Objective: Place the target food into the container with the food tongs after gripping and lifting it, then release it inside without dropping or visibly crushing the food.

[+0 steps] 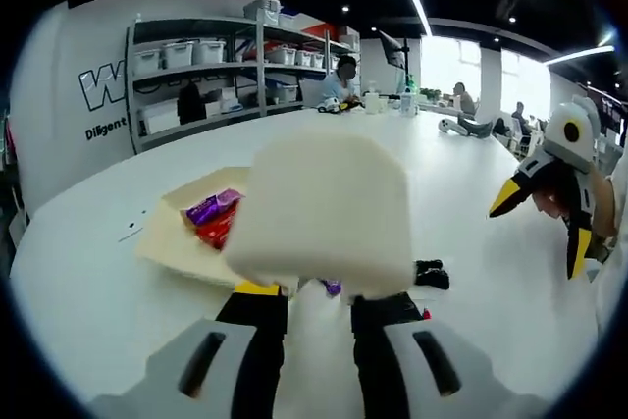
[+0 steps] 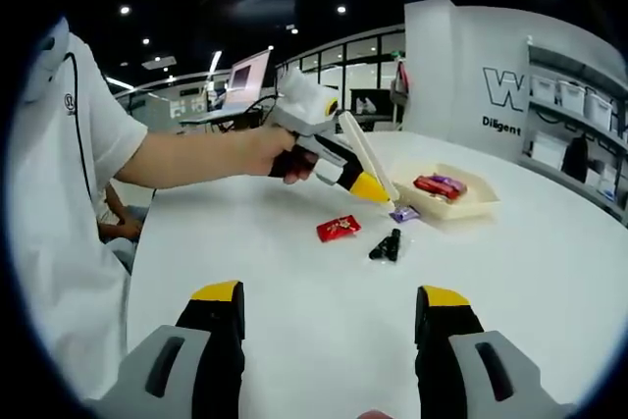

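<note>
A bright open room with shelving point(image 1: 211, 61) across the upper left of the left gripper view surrounds a wide white desk point(image 2: 294, 291), where the work sits toward the right of the right gripper view. There the left gripper point(image 2: 378, 193) reaches in from the upper left, held in a person's hand point(image 2: 285, 156), clamping a pair of pale food tongs point(image 2: 365, 156) whose tips come down onto a small purple-wrapped candy point(image 2: 404, 213) just beside the shallow cream container point(image 2: 469, 208). In the left gripper view the tongs point(image 1: 329, 213) fill the middle of the frame as a pale blur, with a sliver of purple candy point(image 1: 332, 288) peeking out beneath them and the container point(image 1: 172, 240) at centre left, already holding red and purple sweets.

The right gripper point(image 2: 329, 316) hangs at the bottom of its own frame with fingers spread wide and nothing between them. A red-wrapped candy point(image 2: 339, 229) and a small black object point(image 2: 387, 245) lie on the desk nearby — loose and untouched.

The risk, as I judge it, is the grip: whether the tong tips actually pinch the purple candy cannot be told from here. A slick wrapper caught only by an edge could slip during the lift and fall short of the container — while squeezing harder to compensate could dent the sweet. The tongs also block the left view, so aiming over the rim is partly blind.
</note>
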Action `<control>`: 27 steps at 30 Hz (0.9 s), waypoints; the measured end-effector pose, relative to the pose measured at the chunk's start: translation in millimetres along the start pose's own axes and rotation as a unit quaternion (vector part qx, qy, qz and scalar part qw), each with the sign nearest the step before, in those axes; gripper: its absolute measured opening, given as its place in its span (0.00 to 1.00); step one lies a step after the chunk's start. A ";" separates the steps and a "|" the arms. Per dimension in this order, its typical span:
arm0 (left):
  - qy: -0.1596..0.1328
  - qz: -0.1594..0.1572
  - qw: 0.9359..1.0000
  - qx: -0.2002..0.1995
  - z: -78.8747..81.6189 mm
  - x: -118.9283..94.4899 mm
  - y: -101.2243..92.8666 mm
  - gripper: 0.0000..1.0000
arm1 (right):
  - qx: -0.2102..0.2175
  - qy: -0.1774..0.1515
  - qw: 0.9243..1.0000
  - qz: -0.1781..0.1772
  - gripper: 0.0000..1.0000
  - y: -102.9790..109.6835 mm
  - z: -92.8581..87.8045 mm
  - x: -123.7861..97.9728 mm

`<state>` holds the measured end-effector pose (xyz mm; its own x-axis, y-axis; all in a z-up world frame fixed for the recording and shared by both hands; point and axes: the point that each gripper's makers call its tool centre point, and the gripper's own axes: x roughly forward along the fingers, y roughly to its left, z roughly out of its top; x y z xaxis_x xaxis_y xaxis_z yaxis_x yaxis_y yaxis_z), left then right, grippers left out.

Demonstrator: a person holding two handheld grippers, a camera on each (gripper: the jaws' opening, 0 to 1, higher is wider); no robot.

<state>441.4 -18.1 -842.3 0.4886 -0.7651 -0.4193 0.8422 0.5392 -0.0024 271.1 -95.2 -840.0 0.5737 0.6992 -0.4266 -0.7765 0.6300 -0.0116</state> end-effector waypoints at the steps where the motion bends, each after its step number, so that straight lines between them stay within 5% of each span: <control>1: -0.009 -0.006 1.000 -0.002 3.9 0.5 -5.1 0.23 | 0.000 0.000 1.000 0.000 0.68 0.3 0.1 0.5; 6: -0.017 -0.014 1.000 0.007 9.5 11.3 -18.4 0.24 | -0.001 0.001 1.000 0.002 0.68 1.9 0.5 2.4; 17: -0.003 0.019 1.000 0.002 -3.1 3.6 4.9 0.24 | 0.002 0.002 1.000 -0.001 0.68 0.1 -2.1 -0.1; 27: -0.004 0.025 0.999 0.022 2.1 -2.0 1.7 0.24 | 0.001 0.002 1.000 0.001 0.68 0.7 -1.1 0.8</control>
<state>442.4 -16.4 -839.5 0.5326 -0.7399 -0.4110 0.8255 0.5613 0.0592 270.8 -94.6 -841.3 0.5719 0.6989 -0.4295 -0.7766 0.6299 -0.0092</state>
